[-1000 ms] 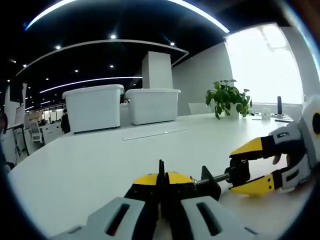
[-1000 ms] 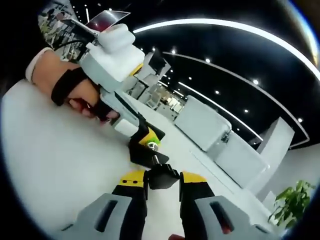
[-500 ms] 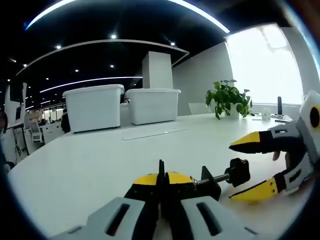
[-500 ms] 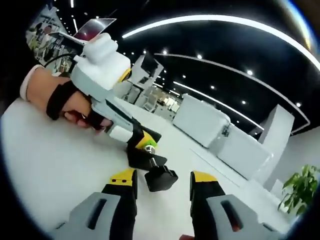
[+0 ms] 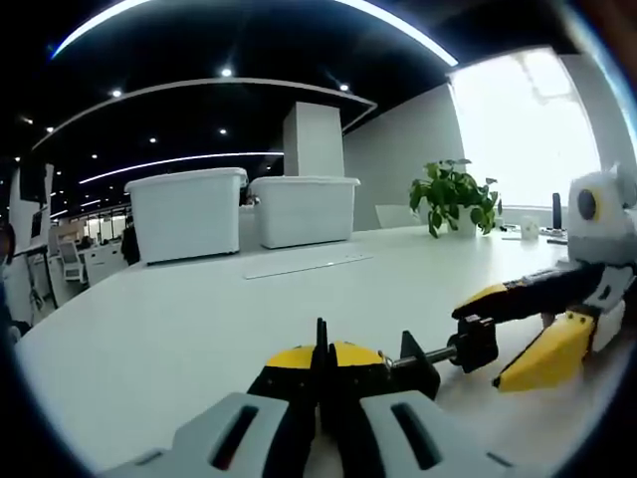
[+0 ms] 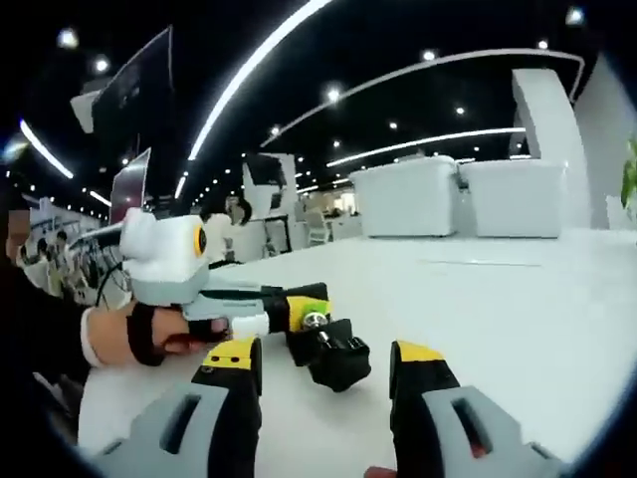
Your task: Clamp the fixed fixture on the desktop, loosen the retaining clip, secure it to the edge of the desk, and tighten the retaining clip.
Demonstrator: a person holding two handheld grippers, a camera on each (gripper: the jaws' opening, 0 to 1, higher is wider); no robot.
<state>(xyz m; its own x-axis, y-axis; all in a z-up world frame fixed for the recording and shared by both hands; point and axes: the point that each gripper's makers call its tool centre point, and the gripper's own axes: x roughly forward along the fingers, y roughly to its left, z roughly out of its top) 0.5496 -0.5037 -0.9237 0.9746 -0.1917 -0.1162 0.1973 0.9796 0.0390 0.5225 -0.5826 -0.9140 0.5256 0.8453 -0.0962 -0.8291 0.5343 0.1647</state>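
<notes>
On the white desk [image 5: 199, 329], left gripper [image 5: 320, 370] is clamping the black fixture [image 5: 418, 363]; right gripper [image 6: 323, 360] is straddling its knob [image 6: 340, 360], jaws apart.

You're getting dim, dark ceilings with bright strip lights [image 5: 249, 8] arcing at 12 o'clock | window [image 5: 523, 124] is blowing out white at 2 o'clock | edges are bending | right gripper view is blurring slightly
</notes>
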